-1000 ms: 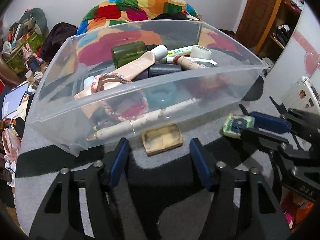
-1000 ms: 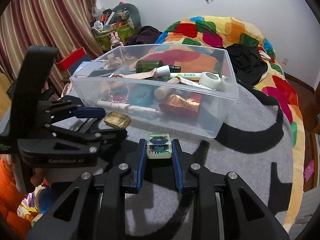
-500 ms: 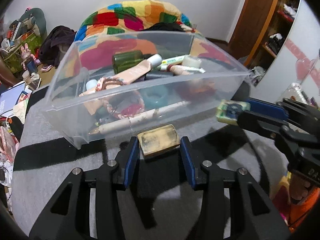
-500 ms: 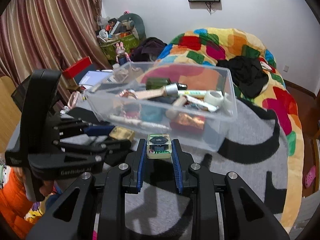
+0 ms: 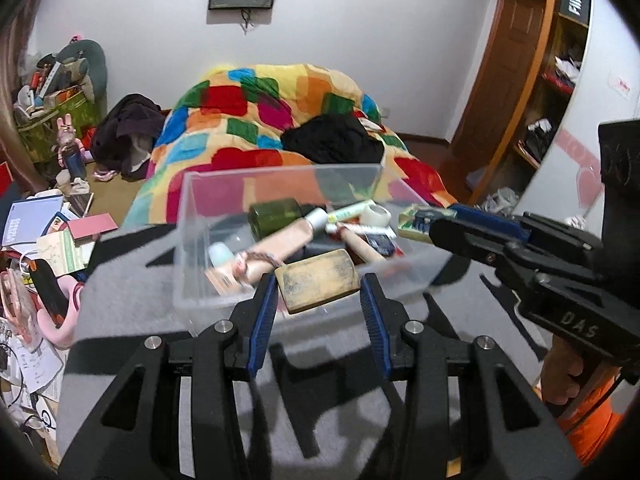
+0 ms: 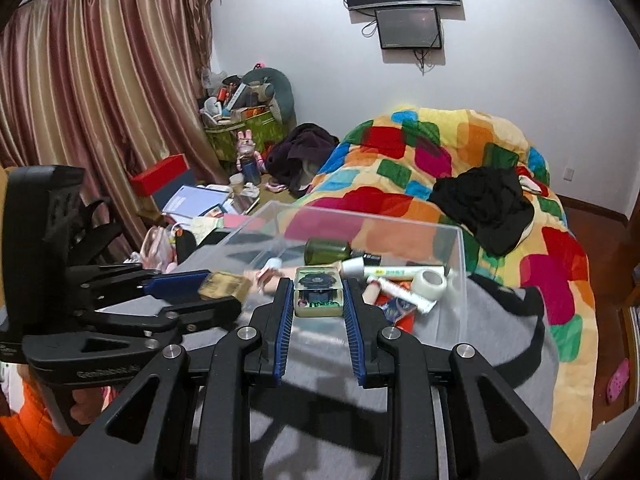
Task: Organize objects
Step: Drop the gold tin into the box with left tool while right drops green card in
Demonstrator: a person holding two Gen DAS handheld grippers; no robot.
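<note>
My left gripper (image 5: pixel 319 298) is shut on a tan wooden block (image 5: pixel 318 280) and holds it up over the near wall of the clear plastic bin (image 5: pixel 182 240). The block also shows in the right wrist view (image 6: pixel 222 286). My right gripper (image 6: pixel 318 300) is shut on a small green tin (image 6: pixel 318 292) with a dark flower on its lid, raised over the bin's near edge (image 6: pixel 462 264). In the left wrist view the tin (image 5: pixel 414 222) hangs at the bin's right rim. The bin holds a green bottle (image 5: pixel 274 216), tubes and a tape roll (image 6: pixel 430 284).
The bin sits on a grey and black blanket (image 5: pixel 320 380) at the foot of a bed with a colourful patchwork quilt (image 6: pixel 420 168). Books and clutter (image 5: pixel 44 232) lie on the floor to the left. A wooden door (image 5: pixel 508 80) stands at the right.
Both grippers have lifted off the blanket with their objects and moved up and forward over the bin. One second ago my left gripper was open around the block; it has since shut on it.
</note>
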